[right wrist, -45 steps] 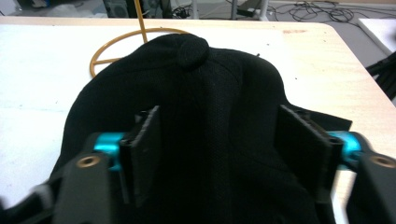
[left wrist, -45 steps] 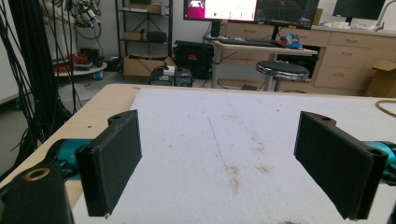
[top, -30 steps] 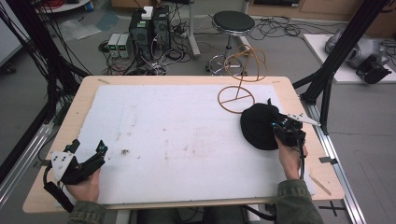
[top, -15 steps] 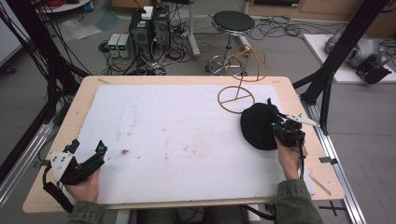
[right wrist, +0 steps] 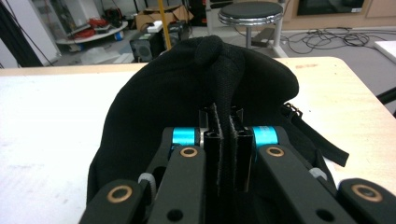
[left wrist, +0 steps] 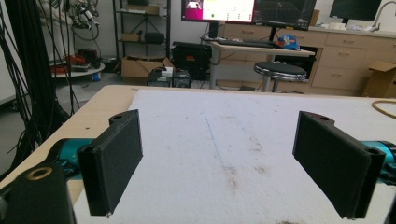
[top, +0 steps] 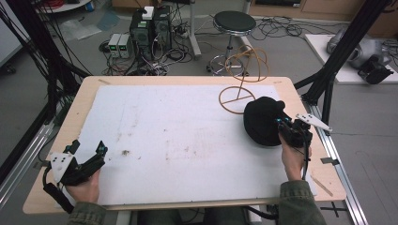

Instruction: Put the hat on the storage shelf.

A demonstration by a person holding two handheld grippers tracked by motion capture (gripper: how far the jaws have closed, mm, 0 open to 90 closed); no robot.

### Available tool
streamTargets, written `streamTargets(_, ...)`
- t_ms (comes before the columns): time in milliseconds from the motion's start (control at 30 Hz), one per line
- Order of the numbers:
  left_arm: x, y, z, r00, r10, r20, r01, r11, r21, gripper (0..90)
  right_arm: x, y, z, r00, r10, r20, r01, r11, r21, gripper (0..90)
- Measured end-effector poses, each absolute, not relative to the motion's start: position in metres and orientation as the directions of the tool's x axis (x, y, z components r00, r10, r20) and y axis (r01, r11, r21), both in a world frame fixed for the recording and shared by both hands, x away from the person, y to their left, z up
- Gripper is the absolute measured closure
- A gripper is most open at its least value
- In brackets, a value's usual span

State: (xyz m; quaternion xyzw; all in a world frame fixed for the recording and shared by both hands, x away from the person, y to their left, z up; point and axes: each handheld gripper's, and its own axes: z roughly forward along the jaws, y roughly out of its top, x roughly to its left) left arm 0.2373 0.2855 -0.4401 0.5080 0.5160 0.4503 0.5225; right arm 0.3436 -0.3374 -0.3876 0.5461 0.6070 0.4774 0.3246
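Worktop of pale wood, covered by a white mat bearing faint stains near its middle. Left gripper, held in the person's left hand at the near left corner of the worktop, rests just above the mat; in the left gripper view its two black jaws stand wide apart, released, with bare mat between them. Right gripper, held in the right hand near the right edge, has its jaws clenched on a fold of a black cap; in the right gripper view the pinched ridge of fabric rises between the closed pads and runs up over the cap's crown. The cap lies on the mat toward the far right of the worktop, a black strap trailing from its side onto the bare wood. A wire stand, tan, with a ring base and looped top, sits just beyond the cap, near the far edge. A round stool stands on the floor beyond the worktop.
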Motion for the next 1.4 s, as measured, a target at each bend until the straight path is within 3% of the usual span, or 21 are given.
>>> streamTargets(367, 0.238, 0.286, -0.440, 0.058, 0.995, -0.082, 0.052, 0.079, 0.996, 16.0, 0.333, -0.324, -0.365, -0.249, 0.961, 0.121, 0.284, -0.046, 0.958, 87.4)
streamTargets(800, 0.237, 0.289, -0.441, 0.048, 0.995, -0.083, 0.055, 0.080, 0.995, 16.0, 0.321, -0.316, -0.350, -0.252, 0.960, 0.125, 0.203, -0.074, 0.976, 87.3)
streamTargets(1100, 0.238, 0.287, -0.441, 0.060, 0.995, -0.077, 0.060, 0.074, 0.996, 16.0, 0.303, -0.316, -0.335, -0.261, 0.959, 0.108, 0.019, -0.107, 0.994, 87.2)
streamTargets(1400, 0.237, 0.287, -0.441, 0.059, 0.995, -0.076, 0.060, 0.073, 0.996, 16.0, 0.302, -0.314, -0.336, -0.249, 0.964, 0.091, -0.014, -0.098, 0.995, 87.2)
